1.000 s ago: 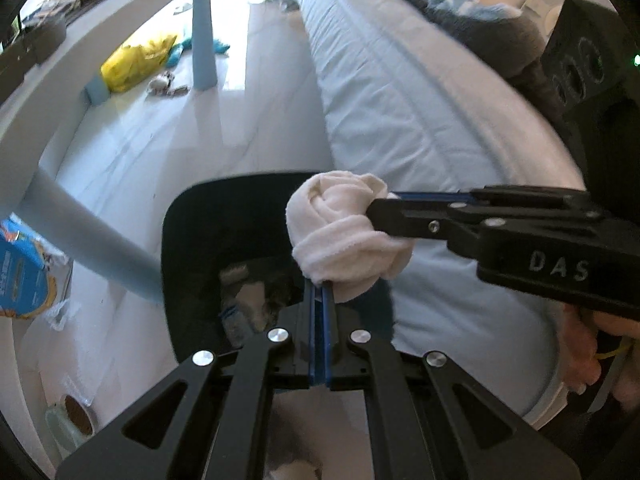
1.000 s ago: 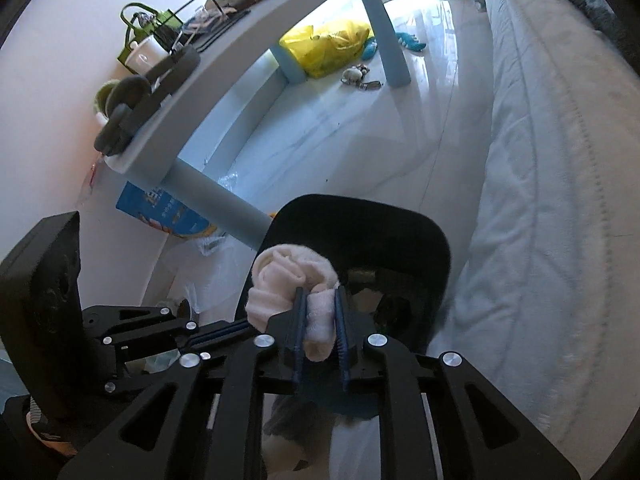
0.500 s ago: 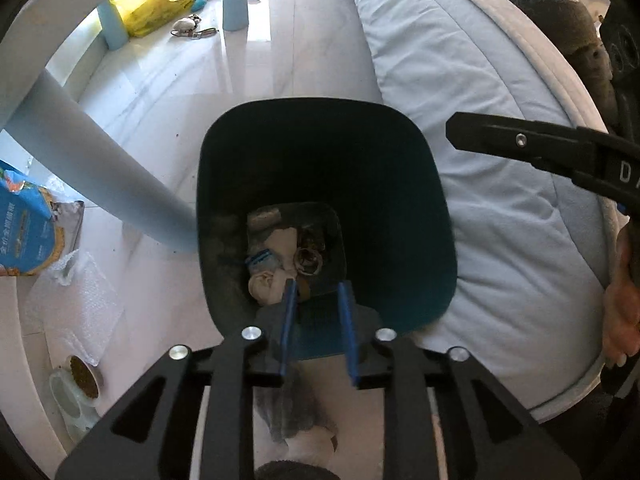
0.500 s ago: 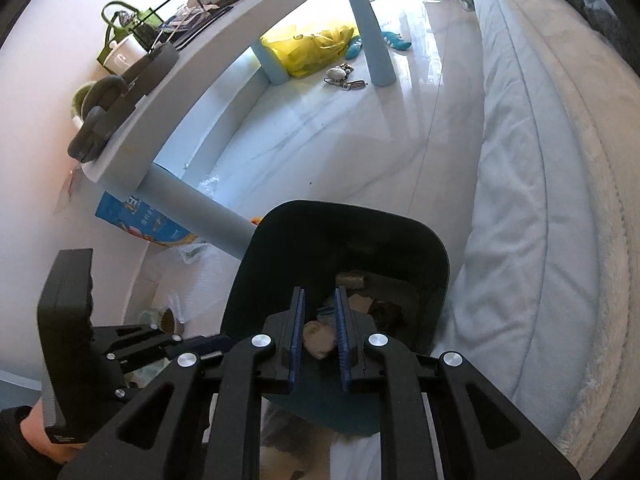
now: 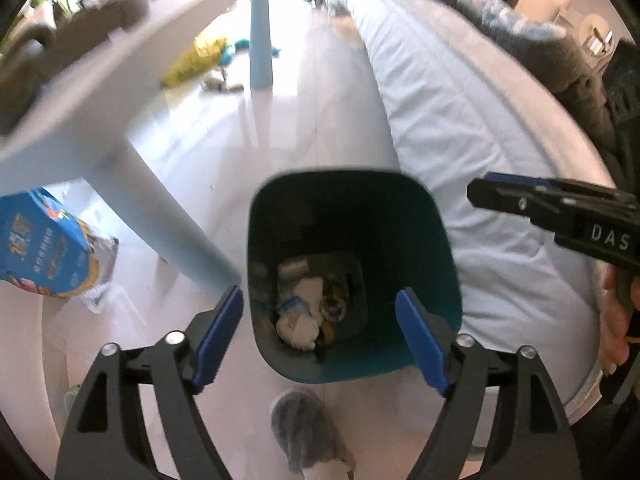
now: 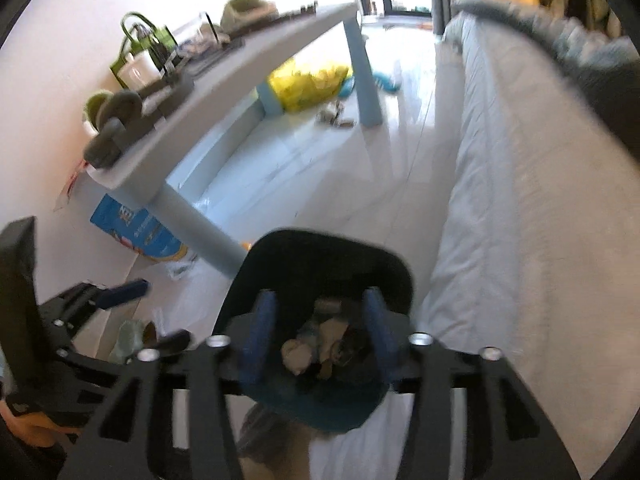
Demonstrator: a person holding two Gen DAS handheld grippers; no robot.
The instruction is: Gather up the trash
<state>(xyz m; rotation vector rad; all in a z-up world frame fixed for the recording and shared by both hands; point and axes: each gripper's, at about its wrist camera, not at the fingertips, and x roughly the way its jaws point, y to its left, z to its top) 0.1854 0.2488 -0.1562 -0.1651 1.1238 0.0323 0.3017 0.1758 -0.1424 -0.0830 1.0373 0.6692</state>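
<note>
A dark teal trash bin [image 5: 440,264] stands on the pale floor between a light blue table and a bed. Crumpled white and mixed trash [image 5: 300,320] lies at its bottom. My left gripper [image 5: 320,336] is open and empty above the bin's near rim. My right gripper [image 6: 322,324] is open and empty above the same bin [image 6: 384,264], with the trash [image 6: 316,348] seen between its fingers. The right gripper's fingers [image 5: 520,200] also show at the right of the left wrist view, over the bed.
The light blue table's leg [image 5: 160,216] stands just left of the bin. A blue bag [image 5: 36,248] leans beneath the table. The pale blue bed [image 5: 480,128] runs along the right. A grey slipper [image 5: 308,432] lies by the bin. A yellow bag [image 6: 308,84] lies farther back.
The white wad held by my right gripper dropped into the bin. Both grippers have opened wide. The left gripper has pulled back and up from the bin.
</note>
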